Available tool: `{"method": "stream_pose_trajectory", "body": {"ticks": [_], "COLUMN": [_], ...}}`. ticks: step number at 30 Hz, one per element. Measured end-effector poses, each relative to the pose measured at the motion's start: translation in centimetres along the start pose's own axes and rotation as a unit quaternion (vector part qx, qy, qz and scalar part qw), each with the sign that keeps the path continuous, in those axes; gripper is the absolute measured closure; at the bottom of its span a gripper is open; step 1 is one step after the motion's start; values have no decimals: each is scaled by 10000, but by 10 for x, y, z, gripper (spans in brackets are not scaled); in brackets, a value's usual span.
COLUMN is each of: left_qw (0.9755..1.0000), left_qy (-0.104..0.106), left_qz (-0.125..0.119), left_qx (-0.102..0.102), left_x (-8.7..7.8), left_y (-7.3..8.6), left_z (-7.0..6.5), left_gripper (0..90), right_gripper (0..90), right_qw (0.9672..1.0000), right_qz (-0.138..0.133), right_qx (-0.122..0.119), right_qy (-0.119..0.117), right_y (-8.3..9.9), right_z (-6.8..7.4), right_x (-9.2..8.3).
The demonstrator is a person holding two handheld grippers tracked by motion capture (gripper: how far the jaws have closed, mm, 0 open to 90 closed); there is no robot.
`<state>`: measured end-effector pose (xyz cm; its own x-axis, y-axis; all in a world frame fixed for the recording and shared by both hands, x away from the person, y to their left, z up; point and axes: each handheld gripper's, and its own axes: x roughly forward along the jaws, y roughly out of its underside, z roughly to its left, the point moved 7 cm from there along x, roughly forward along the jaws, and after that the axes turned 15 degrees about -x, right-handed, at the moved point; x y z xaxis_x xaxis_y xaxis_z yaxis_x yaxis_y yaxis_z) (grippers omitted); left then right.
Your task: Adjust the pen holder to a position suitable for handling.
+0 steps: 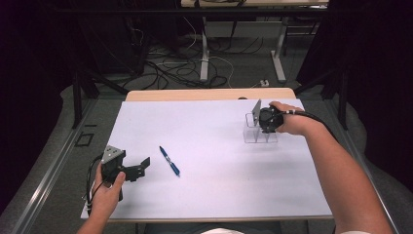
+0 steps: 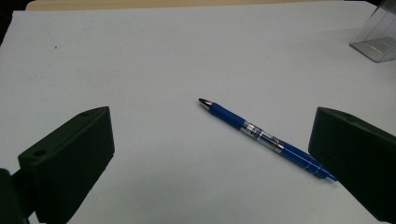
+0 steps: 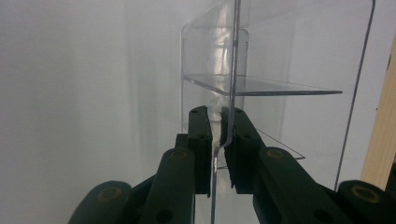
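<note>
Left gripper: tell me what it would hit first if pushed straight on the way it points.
Probably the blue pen. The left gripper has open jaws aimed low across the white table, and the pen lies just ahead, toward the right jaw. Depth is unclear.

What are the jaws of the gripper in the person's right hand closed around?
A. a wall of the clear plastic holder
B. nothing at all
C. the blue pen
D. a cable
A: in the right gripper view, the right gripper has both jaws pressed on a thin wall of the clear plastic holder, while the blue pen lies apart on the table.
</note>
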<state>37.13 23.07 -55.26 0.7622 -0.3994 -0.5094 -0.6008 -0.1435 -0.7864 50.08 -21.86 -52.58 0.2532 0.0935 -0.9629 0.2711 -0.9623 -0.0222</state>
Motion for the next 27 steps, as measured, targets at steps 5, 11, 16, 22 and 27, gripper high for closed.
{"method": "stream_pose_trajectory", "body": {"ticks": [5, 11, 16, 22, 27], "left_qw": [10000, 10000, 10000, 10000, 10000], "left_qy": [-7, -15, -22, -21, -21], "left_qz": [13, 14, 20, 18, 12], "left_qx": [3, 9, 4, 9, 20], "left_x": [0, 0, 0, 0, 0], "left_y": [0, 0, 0, 0, 0], "left_z": [0, 0, 0, 0, 0], "left_gripper": [5, 5, 5, 5, 5], "right_gripper": [854, 875, 887, 889, 889], "right_qw": [9999, 9998, 9997, 9997, 9995], "right_qz": [-29, -56, -181, -222, -245], "right_qx": [-50, 11, 43, 97, 109], "right_qy": [-92, -188, -159, -56, -164], "right_y": [-1, -2, -10, -24, -41], "right_z": [3, 7, 7, 3, -3], "right_x": [-1, -2, -7, -17, -25]}}
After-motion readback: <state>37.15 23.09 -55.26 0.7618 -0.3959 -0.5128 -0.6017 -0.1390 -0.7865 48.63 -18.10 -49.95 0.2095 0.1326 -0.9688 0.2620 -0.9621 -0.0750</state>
